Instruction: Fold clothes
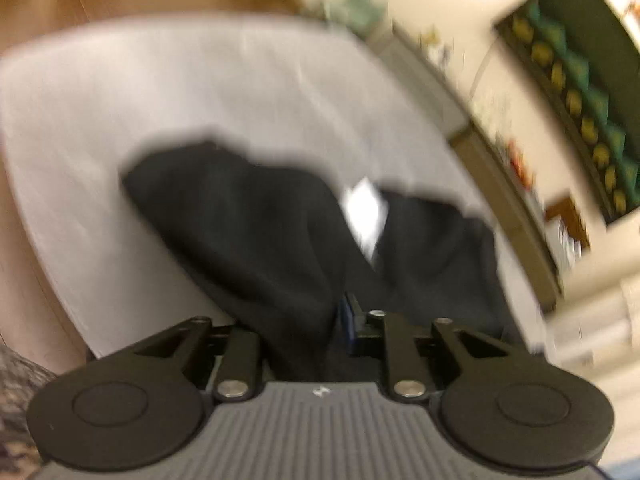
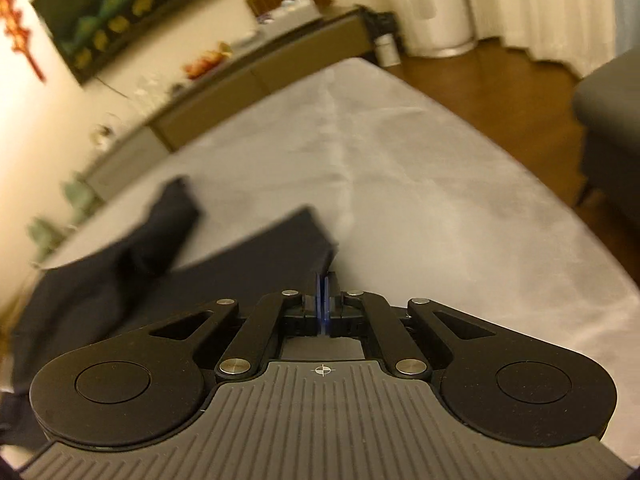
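Left wrist view: the left gripper (image 1: 320, 328) pinches a bunch of the dark navy cloth garment (image 1: 248, 224), which drapes mid-frame over the pale grey cloth-covered table (image 1: 120, 92). The thick bunch could slip. Bare table fills the upper left.

Right wrist view: the right gripper (image 2: 323, 300), jaws together, seems to nip the garment's hem (image 2: 312, 248); a thin bite may slide free. Open table lies right.

garment: dark trousers (image 2: 120, 264), black to navy, soft cloth
state: unfolded, rumpled, a white tag (image 1: 366, 210) showing inside
pose: two legs spread apart in a V
place: lying on the pale grey sheet (image 2: 420, 184)
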Tool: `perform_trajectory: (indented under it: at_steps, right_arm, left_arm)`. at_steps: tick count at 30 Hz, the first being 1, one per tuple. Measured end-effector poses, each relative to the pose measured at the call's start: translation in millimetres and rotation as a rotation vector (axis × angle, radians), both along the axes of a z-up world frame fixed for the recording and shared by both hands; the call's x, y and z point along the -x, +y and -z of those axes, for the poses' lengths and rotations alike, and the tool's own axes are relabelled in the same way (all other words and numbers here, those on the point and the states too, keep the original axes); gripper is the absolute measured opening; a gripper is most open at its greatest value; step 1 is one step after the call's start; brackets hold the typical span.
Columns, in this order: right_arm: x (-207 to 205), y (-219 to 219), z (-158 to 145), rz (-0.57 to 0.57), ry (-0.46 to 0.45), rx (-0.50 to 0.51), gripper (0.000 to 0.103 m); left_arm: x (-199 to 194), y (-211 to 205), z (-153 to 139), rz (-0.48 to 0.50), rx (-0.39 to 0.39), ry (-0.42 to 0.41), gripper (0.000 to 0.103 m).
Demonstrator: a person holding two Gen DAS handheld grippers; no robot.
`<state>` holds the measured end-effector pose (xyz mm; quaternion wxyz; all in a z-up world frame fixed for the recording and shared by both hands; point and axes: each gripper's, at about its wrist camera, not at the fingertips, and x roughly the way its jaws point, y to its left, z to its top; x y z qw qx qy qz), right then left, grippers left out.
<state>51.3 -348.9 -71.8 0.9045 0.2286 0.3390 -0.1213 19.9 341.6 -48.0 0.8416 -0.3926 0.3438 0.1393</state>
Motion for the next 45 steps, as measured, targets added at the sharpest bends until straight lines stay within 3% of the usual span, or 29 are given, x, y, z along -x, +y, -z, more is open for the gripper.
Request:
perform_trajectory:
  at_steps: [1, 3, 4, 8, 9, 13, 15, 18, 20, 22, 24, 25, 27, 28, 31, 33, 35, 38, 40, 41, 42, 45]
  right_arm:
    - [4, -1, -6, 0.048, -0.031, 0.031, 0.018]
    - [12, -2, -21, 0.141, -0.116, 0.072, 0.041]
    - [13, -1, -27, 0.172, -0.151, 0.087, 0.043]
    - [-15, 32, -28, 0.026, -0.166, 0.042, 0.048]
    - [-22, 41, -28, -0.013, -0.169, 0.03, 0.054]
    - [-73, 77, -12, -0.154, -0.11, 0.043, 0.069]
    - [-100, 95, -3, -0.224, -0.079, 0.05, 0.085]
    - [-139, 122, 10, -0.329, -0.033, 0.061, 0.089]
    - [-165, 140, 19, -0.399, -0.002, 0.068, 0.089]
    - [-181, 147, 28, -0.434, 0.018, 0.004, 0.081]
    - [-200, 152, 36, -0.466, 0.047, -0.086, 0.006]
    - [-201, 159, 34, -0.472, 0.045, -0.102, 0.003]
    - [-199, 168, 13, -0.475, -0.049, -0.047, 0.0]
    - [-188, 167, -15, -0.46, -0.173, -0.017, 0.0]
    - [-112, 175, -108, -0.511, -0.583, 0.238, 0.0]
    - [-66, 189, -123, -0.498, -0.683, 0.501, 0.0]
    - [-67, 189, -88, -0.531, -0.516, 0.497, 0.0]
    - [-90, 191, -26, -0.606, -0.131, 0.509, 0.004]
    - [-86, 169, -22, -0.563, -0.137, 0.426, 0.03]
    - [-82, 151, -25, -0.503, -0.154, 0.347, 0.053]
    - [-78, 133, -28, -0.439, -0.171, 0.265, 0.06]
    - [-77, 85, -14, -0.305, -0.12, 0.013, 0.06]
  left_arm:
    - [7, -3, -12, -0.034, -0.038, -0.032, 0.026]
    - [9, -14, -28, -0.042, -0.098, -0.066, 0.029]
    - [7, -21, -34, -0.035, -0.123, -0.076, 0.03]
    - [-5, -50, -52, -0.009, -0.219, -0.115, 0.036]
    - [-10, -58, -54, -0.007, -0.24, -0.123, 0.041]
    - [2, -58, -37, -0.077, -0.299, -0.068, 0.041]
    - [6, -56, -36, -0.084, -0.334, -0.049, 0.049]
    - [22, -53, -43, -0.079, -0.381, -0.049, 0.054]
    - [32, -51, -49, -0.075, -0.368, -0.062, 0.059]
    - [30, -47, -50, -0.067, -0.318, -0.07, 0.061]
    - [25, -44, -49, -0.061, -0.281, -0.068, 0.062]
    - [24, -43, -50, -0.065, -0.287, -0.068, 0.061]
    - [20, -41, -53, -0.075, -0.301, -0.067, 0.06]
    - [25, -42, -57, -0.093, -0.329, -0.088, 0.06]
    - [39, -47, -71, -0.156, -0.431, -0.137, 0.061]
    - [42, -51, -71, -0.171, -0.466, -0.124, 0.061]
    - [41, -54, -68, -0.144, -0.431, -0.114, 0.061]
    - [43, -69, -69, -0.091, -0.419, -0.126, 0.061]
    - [45, -83, -77, -0.061, -0.449, -0.157, 0.061]
    - [47, -91, -82, -0.044, -0.467, -0.178, 0.061]
    - [48, -98, -86, -0.028, -0.485, -0.199, 0.062]
    - [37, -125, -98, 0.071, -0.475, -0.25, 0.066]
